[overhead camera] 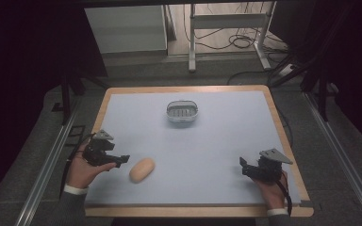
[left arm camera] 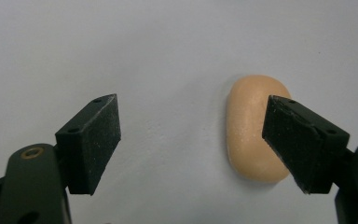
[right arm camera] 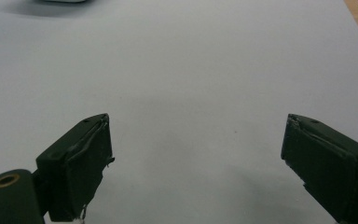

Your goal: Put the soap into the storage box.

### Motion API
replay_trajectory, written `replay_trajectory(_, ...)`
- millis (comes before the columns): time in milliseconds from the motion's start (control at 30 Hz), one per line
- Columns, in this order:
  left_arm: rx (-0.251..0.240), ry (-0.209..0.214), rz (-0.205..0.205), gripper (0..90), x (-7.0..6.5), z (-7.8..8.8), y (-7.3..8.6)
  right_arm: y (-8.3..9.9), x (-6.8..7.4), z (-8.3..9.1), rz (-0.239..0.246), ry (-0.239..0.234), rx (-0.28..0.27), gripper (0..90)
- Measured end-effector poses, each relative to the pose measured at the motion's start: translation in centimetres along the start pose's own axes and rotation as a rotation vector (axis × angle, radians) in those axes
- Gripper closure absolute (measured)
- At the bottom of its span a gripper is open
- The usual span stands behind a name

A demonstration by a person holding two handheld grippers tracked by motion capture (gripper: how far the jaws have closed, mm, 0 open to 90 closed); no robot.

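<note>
Left claw (overhead camera: 122,160) sits at the near left of the worktop (overhead camera: 217,141), released: its jaws stand wide with nothing between them. The soap bar (overhead camera: 142,169), tan and rounded, lies flat on the pale sheet just beside the claw's tips, apart from them. In the left gripper view the soap bar (left arm camera: 251,130) is off to the right, partly behind my right-hand jaw rather than centred in the gap, so closing from here would clip one edge and likely skid it away. Judgement: shift the claw sideways until the bar sits midway between the pads, lower until the pads bracket its sides, then close across the narrow width; the surface looks smooth, so a square, low grip should hold better than a tip pinch. Farther across, toward the back centre, the metal soap dish (overhead camera: 182,112) stands open side up, well apart from the bar; I take it as the likely destination. Right claw (overhead camera: 243,165) rests at the near right edge, also released, jaws wide over bare sheet in the right gripper view, holding nothing, and it is clear of the path.
</note>
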State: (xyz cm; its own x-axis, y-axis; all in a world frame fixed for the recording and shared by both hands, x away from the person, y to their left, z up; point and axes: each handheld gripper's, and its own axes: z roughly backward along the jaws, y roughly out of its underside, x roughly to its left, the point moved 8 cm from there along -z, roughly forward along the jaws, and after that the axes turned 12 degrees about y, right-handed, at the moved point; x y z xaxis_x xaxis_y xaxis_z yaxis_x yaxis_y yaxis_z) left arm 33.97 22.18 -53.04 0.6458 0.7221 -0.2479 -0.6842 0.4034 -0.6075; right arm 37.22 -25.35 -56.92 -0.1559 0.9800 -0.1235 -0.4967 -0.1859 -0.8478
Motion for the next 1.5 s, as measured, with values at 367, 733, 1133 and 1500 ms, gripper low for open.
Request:
replay_trajectory(367,0.064,0.021,-0.031,18.9,-1.4,-1.8,-0.1,0.0,0.0,0.0,0.0,0.006,0.002,8.7)
replay_trajectory(733,0.145,0.048,-0.056,18.6,-2.8,-4.2,0.5,0.0,-0.1,-0.1,0.0,0.014,0.006,8.7)
replay_trajectory(1133,0.189,0.053,-0.061,18.2,-3.5,-5.6,0.7,0.1,-0.1,-0.1,0.003,0.016,0.009,8.7)
replay_trajectory(1500,0.225,0.038,-0.057,17.1,-3.8,-7.0,1.0,0.1,-0.1,-0.1,0.006,0.019,0.009,8.7)
